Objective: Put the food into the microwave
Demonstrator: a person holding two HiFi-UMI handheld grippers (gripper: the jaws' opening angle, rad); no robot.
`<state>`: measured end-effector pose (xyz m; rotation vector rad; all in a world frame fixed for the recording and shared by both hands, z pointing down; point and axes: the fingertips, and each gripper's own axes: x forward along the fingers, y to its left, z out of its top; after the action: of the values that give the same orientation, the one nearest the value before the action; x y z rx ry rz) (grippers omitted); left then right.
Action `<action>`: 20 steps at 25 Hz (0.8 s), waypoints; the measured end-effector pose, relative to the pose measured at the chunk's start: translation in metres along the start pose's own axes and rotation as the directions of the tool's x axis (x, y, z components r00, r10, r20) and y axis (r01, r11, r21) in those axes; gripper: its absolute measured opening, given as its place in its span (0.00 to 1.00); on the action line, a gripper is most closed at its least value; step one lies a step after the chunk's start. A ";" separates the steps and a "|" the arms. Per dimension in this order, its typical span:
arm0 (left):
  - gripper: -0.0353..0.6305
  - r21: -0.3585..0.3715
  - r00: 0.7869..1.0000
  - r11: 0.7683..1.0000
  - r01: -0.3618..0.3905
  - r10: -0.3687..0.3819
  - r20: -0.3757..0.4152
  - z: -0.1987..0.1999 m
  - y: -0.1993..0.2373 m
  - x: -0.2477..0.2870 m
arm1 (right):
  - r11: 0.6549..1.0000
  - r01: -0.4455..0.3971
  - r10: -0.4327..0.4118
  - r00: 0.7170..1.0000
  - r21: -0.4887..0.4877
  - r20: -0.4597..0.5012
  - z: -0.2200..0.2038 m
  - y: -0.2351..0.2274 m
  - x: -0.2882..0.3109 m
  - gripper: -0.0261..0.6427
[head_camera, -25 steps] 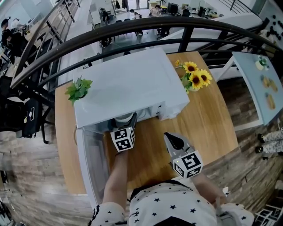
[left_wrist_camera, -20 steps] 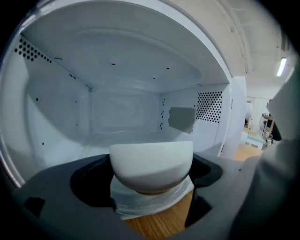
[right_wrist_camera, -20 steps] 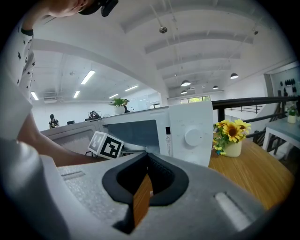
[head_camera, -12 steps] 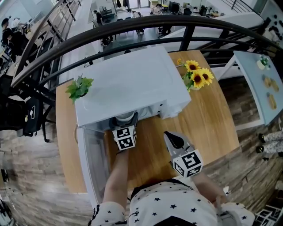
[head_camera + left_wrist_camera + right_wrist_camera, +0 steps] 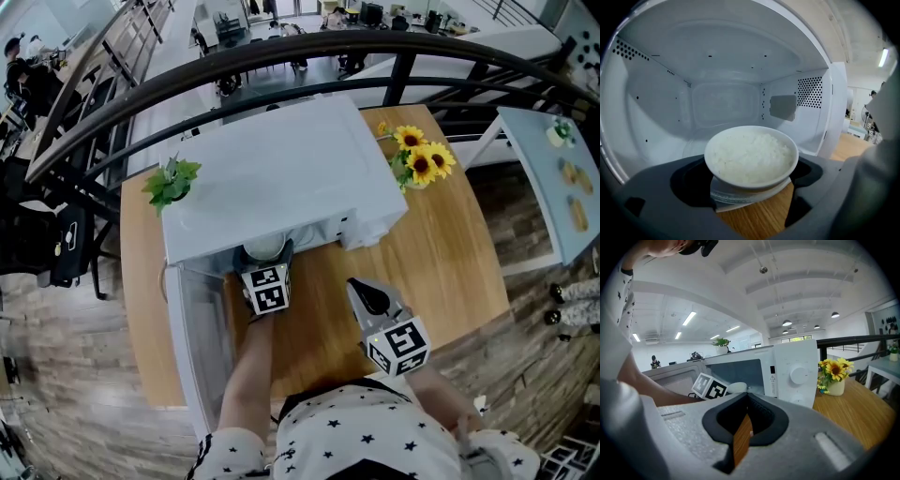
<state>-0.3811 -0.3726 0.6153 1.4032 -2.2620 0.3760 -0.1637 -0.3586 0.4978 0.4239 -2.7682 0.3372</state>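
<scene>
My left gripper (image 5: 265, 272) pinches the bowl of rice (image 5: 750, 157) by its near side, jaws closed against it, and holds it right at the mouth of the white microwave (image 5: 281, 178) – the bowl sits at the threshold, with the bare cavity opening beyond it at 12 o'clock. The microwave door (image 5: 197, 337) hangs open at my 9 o'clock. My right gripper (image 5: 370, 300) is at 3 o'clock from the left one, over the wooden table (image 5: 441, 262), its jaws pressed together with nothing between them. On the table the sunflowers (image 5: 417, 161) stand at 2 o'clock, just beside the microwave's right corner – a small green plant (image 5: 169, 183) stands at 10 o'clock by its left corner.
</scene>
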 end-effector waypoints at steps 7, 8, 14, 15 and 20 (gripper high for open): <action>0.79 -0.007 1.000 1.000 0.016 -0.016 -0.010 -0.001 -0.001 0.001 | 1.000 -0.005 0.005 1.000 -0.002 0.001 -0.002 0.004 -0.003 0.05; 0.79 -0.012 1.000 1.000 0.022 -0.022 -0.009 -0.001 -0.002 0.000 | 1.000 -0.005 0.005 1.000 -0.002 0.001 -0.002 0.004 -0.004 0.05; 0.79 -0.044 1.000 0.999 0.013 -0.012 0.017 0.002 -0.001 -0.011 | 1.000 -0.014 0.014 1.000 -0.003 0.009 -0.002 0.010 -0.012 0.05; 0.79 -0.047 1.000 0.999 0.014 -0.013 0.022 0.002 -0.002 -0.014 | 1.000 -0.014 0.014 1.000 -0.004 0.010 -0.003 0.011 -0.015 0.05; 0.79 -0.047 0.999 0.998 0.031 -0.029 0.043 0.002 -0.013 -0.035 | 1.000 -0.008 0.008 1.000 -0.005 0.021 -0.006 0.015 -0.029 0.05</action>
<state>-0.3570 -0.3524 0.5956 1.4316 -2.2657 0.2840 -0.1410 -0.3359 0.4908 0.4172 -2.7913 0.3296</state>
